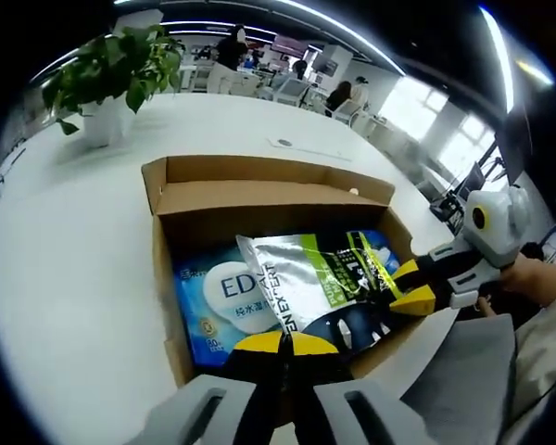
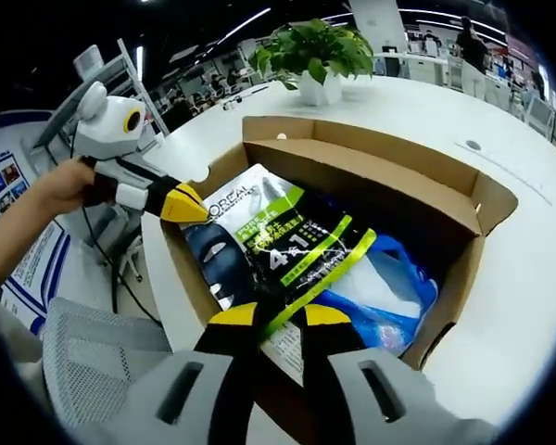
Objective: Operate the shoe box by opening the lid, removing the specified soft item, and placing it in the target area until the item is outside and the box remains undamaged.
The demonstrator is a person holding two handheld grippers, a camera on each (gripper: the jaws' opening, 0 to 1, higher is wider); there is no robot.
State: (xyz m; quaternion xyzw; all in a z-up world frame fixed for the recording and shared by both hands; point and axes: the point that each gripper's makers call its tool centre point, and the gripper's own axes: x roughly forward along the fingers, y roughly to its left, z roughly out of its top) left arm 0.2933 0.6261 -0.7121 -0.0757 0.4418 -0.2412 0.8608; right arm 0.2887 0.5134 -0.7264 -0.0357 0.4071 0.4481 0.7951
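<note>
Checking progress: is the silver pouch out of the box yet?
Still in. The silver pouch lies inside the cardboard box, on a blue pack.

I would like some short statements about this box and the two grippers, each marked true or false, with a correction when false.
1. The box is open. True.
2. A silver and green pouch lies on top of a blue pack. True.
3. The right gripper hangs far above the box, away from the pouch. False: its jaws are closed on the pouch's near edge.
4. The plant stands inside the box. False: it stands on the white table, beyond the box.
5. The left gripper is at the box's near edge. True.
</note>
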